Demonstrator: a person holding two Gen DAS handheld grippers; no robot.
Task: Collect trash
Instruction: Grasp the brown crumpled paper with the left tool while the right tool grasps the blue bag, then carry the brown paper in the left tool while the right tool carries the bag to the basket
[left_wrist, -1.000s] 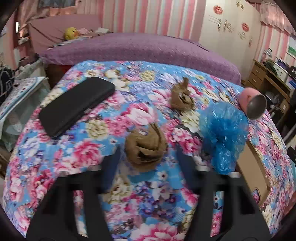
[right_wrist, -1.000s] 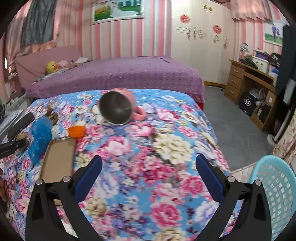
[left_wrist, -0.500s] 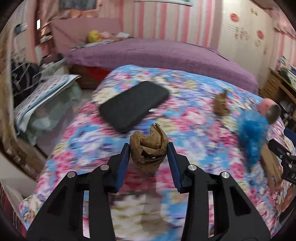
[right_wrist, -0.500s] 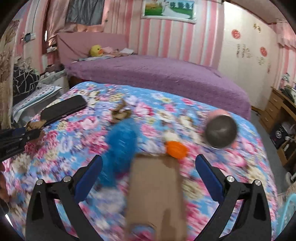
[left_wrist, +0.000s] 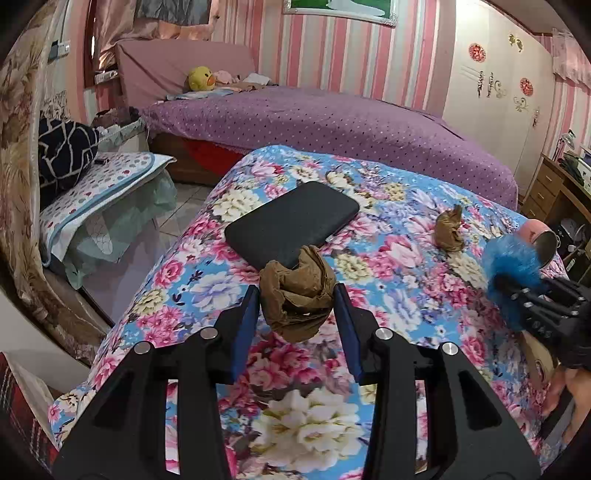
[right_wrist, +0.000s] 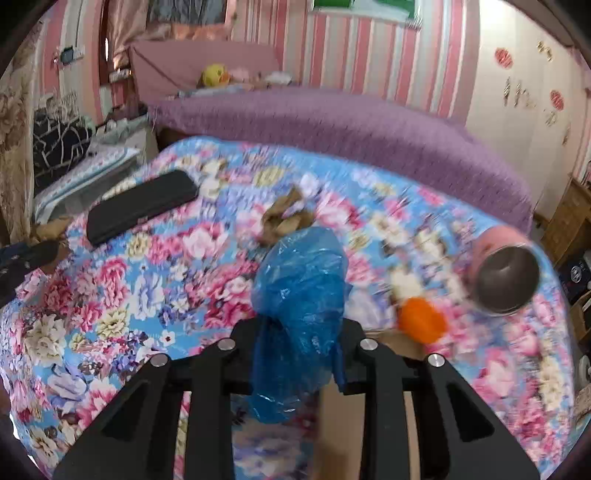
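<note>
My left gripper (left_wrist: 297, 310) is shut on a crumpled brown paper ball (left_wrist: 297, 295) and holds it above the floral table (left_wrist: 388, 266). My right gripper (right_wrist: 299, 343) is shut on a crumpled blue plastic bag (right_wrist: 301, 291), which sticks up between the fingers; the bag and gripper also show at the right of the left wrist view (left_wrist: 513, 273). A second brown paper wad (left_wrist: 448, 229) lies on the table beyond, also in the right wrist view (right_wrist: 284, 218).
A black flat case (left_wrist: 291, 225) lies at the table's left. A pink mug (right_wrist: 504, 277) lies on its side at the right, with an orange cap (right_wrist: 421, 319) and a brown card (right_wrist: 362, 424) near it. A purple bed (left_wrist: 332, 118) stands behind.
The left gripper closed on the brown paper ball and lifted it. The right gripper swung left across the table and closed on the blue bag.
</note>
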